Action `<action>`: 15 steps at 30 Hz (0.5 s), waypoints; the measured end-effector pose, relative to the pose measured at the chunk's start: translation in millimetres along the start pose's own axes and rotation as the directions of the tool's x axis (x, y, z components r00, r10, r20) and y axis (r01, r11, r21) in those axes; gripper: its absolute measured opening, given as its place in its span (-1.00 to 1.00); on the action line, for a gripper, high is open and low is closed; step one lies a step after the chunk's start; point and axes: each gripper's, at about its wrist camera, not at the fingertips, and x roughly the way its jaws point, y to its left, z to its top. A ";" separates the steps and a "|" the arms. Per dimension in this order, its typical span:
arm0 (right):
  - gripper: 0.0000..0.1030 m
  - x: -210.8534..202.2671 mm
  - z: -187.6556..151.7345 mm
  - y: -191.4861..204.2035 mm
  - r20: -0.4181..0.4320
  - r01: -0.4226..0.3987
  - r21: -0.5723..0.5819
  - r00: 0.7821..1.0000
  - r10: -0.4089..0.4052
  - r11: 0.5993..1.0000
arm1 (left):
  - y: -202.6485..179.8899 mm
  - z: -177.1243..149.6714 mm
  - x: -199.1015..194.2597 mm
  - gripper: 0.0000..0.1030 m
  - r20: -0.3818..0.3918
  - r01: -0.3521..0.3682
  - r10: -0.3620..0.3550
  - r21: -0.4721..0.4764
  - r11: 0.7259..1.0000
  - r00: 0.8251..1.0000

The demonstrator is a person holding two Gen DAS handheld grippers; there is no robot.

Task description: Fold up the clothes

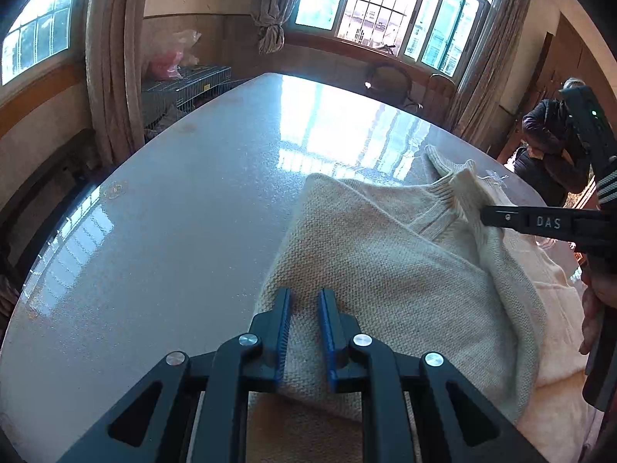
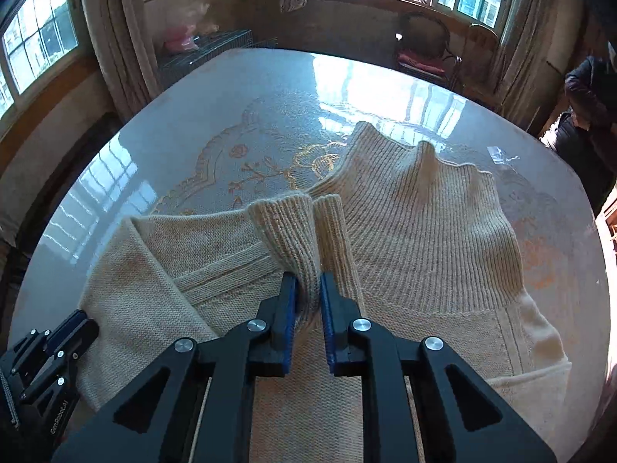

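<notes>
At the near edge of the pale glossy round table with a gold floral pattern (image 2: 239, 123), a cream knitted sweater with ribbed cuffs and hem (image 1: 385, 270) is spread, partly doubled over on itself. The left gripper (image 1: 304, 301) is seen almost closed on a fold of the sweater's plain-knit body, the cloth pinched between its blue pads at the garment's left border. Just beyond and to the right, the right gripper (image 2: 308, 283) is likewise nearly shut, and a ribbed cuff of the sleeve (image 2: 297, 227) is clamped between its pads, the cuff standing up past the fingertips.

The cuff is thus held over the middle of the body, while the wide ribbed hem (image 2: 424, 208) lies farther out, toward the table's centre. The sweater's long axis is judged to run away from the person, from the near edge to that hem. The sleeve is held by the right hand alone, so the next laying-down is judged to fall to it, with the left side pinned meanwhile.

Farthest off, a wire cage (image 1: 185, 92) and curtained windows (image 1: 389, 11) are seen.
</notes>
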 end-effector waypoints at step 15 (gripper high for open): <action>-0.38 -84.3 -161.2 -171.5 0.094 -0.112 0.543 0.993 0.072 0.832 | -7.0 3.4 5.9 -0.70 -0.001 -0.032 0.032 0.028 0.999 0.999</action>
